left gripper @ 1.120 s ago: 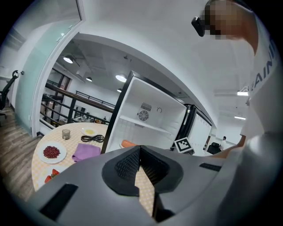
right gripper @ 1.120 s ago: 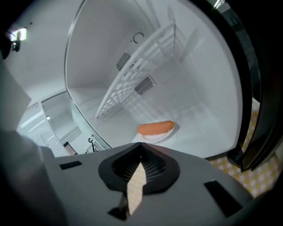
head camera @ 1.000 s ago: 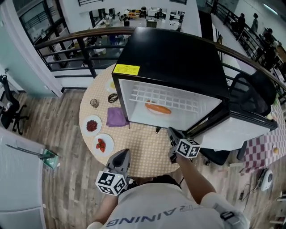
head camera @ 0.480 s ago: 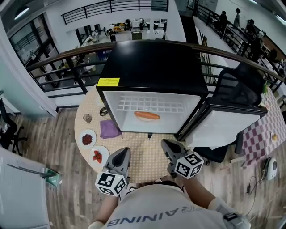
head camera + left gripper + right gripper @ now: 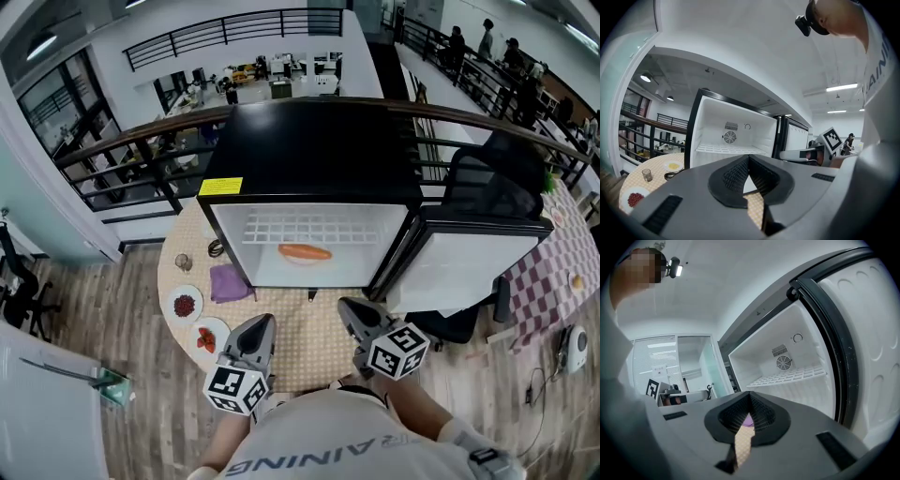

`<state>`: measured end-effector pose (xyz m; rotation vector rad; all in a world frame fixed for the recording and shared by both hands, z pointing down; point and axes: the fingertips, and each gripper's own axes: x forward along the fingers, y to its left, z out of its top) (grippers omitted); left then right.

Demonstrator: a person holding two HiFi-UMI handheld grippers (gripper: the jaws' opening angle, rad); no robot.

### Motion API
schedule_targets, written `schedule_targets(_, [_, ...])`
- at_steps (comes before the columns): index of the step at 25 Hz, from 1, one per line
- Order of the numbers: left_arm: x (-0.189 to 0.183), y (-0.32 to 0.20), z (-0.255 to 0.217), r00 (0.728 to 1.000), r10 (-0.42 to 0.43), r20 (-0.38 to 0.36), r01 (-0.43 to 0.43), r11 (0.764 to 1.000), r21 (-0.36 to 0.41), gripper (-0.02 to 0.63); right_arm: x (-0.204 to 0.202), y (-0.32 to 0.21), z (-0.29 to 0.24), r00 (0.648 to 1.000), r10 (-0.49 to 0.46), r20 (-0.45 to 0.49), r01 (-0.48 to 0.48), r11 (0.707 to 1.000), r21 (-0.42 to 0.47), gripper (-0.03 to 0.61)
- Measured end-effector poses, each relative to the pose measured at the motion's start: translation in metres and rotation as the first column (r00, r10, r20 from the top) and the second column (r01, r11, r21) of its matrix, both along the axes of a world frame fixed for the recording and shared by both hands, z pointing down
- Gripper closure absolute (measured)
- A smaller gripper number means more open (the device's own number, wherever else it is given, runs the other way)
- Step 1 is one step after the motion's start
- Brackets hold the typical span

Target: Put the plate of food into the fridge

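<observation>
The plate of food (image 5: pixel 305 252), white with an orange piece on it, lies inside the open black fridge (image 5: pixel 314 159), below the wire shelf. Both grippers hover over the table in front of the fridge, apart from the plate. My left gripper (image 5: pixel 261 324) is shut and holds nothing; its pads meet at the tip in the left gripper view (image 5: pixel 748 157). To the right, my right gripper (image 5: pixel 348 307) is also shut and empty, pointing at the fridge opening (image 5: pixel 787 376).
The fridge door (image 5: pixel 464 272) stands open to the right, with a black chair (image 5: pixel 497 187) behind it. Left of the fridge lie two plates of red food (image 5: pixel 185 306) (image 5: pixel 208 337), a purple cloth (image 5: pixel 228 281) and a small glass (image 5: pixel 183 262). A railing runs behind the table.
My right gripper has drawn back from the fridge's front edge toward me. The plate of food stays inside the fridge. The left gripper has hardly moved.
</observation>
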<state>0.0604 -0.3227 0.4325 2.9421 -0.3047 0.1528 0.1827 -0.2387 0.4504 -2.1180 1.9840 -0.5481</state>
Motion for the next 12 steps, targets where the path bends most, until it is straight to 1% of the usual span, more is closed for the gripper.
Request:
schedule_targets(5, [-0.001,0.005,0.002,1.0,0.009,0.009,-0.009,1.0,0.004,0.604,-0.002,0.0,0.004,1.0,-0.008,0.02,0.008,1.0,-0.004,0.557])
schedule_targets(12, [0.008,0.014,0.003,1.0,0.004,0.011,-0.004,1.0,0.005,0.604,0.006,0.007,0.006,1.0,-0.022,0.021,0.022,1.0,-0.002,0.557])
